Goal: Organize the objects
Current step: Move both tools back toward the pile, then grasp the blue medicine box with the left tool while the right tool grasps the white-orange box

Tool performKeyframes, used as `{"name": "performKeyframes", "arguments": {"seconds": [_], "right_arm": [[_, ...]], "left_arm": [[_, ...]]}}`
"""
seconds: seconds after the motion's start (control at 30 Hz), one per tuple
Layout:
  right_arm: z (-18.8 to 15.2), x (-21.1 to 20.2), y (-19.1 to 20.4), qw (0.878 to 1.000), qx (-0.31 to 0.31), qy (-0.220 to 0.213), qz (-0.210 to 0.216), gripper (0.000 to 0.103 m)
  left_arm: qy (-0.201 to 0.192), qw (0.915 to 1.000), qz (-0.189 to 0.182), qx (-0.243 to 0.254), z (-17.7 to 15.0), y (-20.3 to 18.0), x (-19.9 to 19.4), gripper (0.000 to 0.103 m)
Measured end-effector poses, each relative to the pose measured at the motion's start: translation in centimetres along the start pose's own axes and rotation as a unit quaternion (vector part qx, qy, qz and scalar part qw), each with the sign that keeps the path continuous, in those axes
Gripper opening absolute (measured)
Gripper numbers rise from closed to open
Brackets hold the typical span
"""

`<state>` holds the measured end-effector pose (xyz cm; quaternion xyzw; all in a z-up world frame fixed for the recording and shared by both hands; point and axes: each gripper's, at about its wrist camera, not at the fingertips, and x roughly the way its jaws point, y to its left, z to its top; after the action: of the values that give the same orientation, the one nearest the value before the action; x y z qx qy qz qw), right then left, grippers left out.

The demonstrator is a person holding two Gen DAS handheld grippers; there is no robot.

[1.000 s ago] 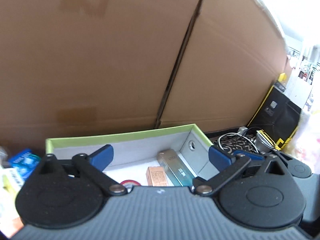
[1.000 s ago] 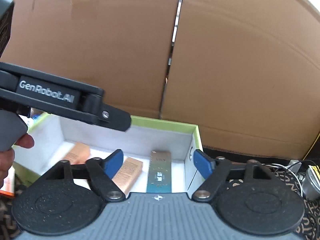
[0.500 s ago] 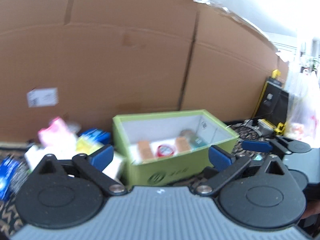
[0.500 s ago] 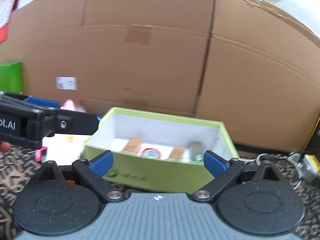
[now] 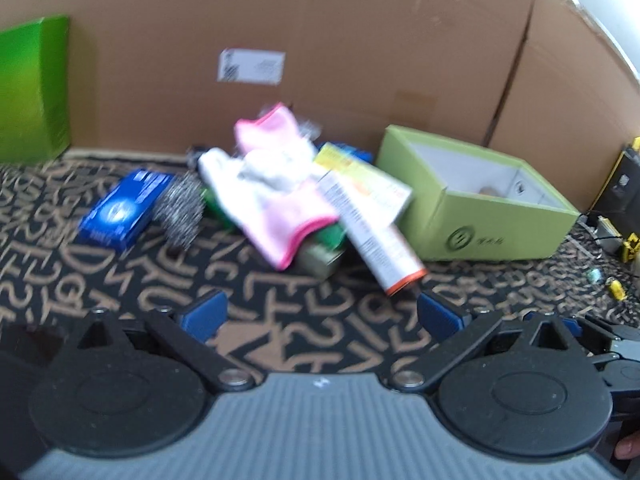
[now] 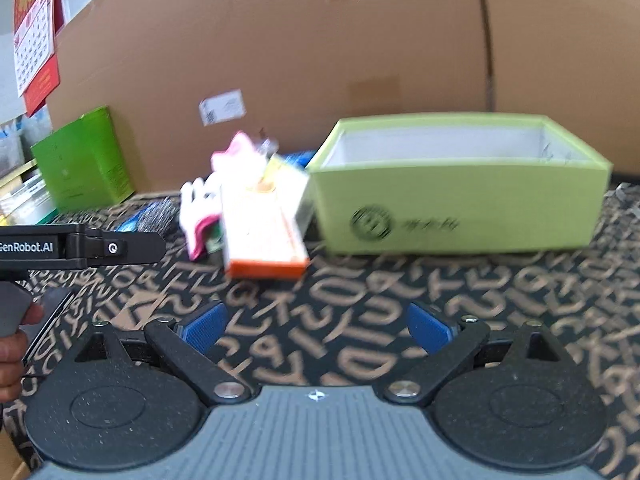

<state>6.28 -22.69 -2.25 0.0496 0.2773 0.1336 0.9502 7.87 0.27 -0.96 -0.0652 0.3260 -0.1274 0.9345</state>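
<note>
An open light-green box stands on the patterned cloth, also in the right wrist view. Left of it lies a pile: a white and orange carton, a pink and white cloth, a steel scourer, a blue packet. My left gripper is open and empty, low over the cloth in front of the pile. My right gripper is open and empty, in front of the box and carton. The left gripper's body shows at the right view's left edge.
A tall cardboard wall closes off the back. A bright green box stands at the far left. Cables and small yellow parts lie right of the light-green box. A calendar hangs at the upper left.
Both grippers have pulled back from over the light-green box and swung left. The box's inside is now mostly out of sight and the pile beside it has come into view.
</note>
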Motion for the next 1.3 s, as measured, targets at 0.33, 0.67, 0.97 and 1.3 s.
{"name": "performKeyframes", "arguments": {"seconds": [0.33,0.67,0.97,1.3], "right_arm": [[0.7,4.1,1.6,0.999,-0.013,0.011,0.049,0.1],[3.5,10.2,1.6,0.997,-0.019,0.029,0.074,0.089],[1.7,6.7,2.9,0.997,-0.068,0.011,0.046,0.074],[-0.4,2.0,2.4,0.998,-0.057,0.015,0.022,0.073]], "left_arm": [[0.009,0.9999,-0.006,-0.003,-0.2,2.5,-0.4,0.103],[0.004,0.9998,0.02,-0.008,2.6,6.7,0.4,0.103],[0.031,0.9943,0.102,0.0,5.8,12.9,4.9,0.103],[0.064,0.9915,0.114,0.004,6.9,15.9,8.9,0.069]]}}
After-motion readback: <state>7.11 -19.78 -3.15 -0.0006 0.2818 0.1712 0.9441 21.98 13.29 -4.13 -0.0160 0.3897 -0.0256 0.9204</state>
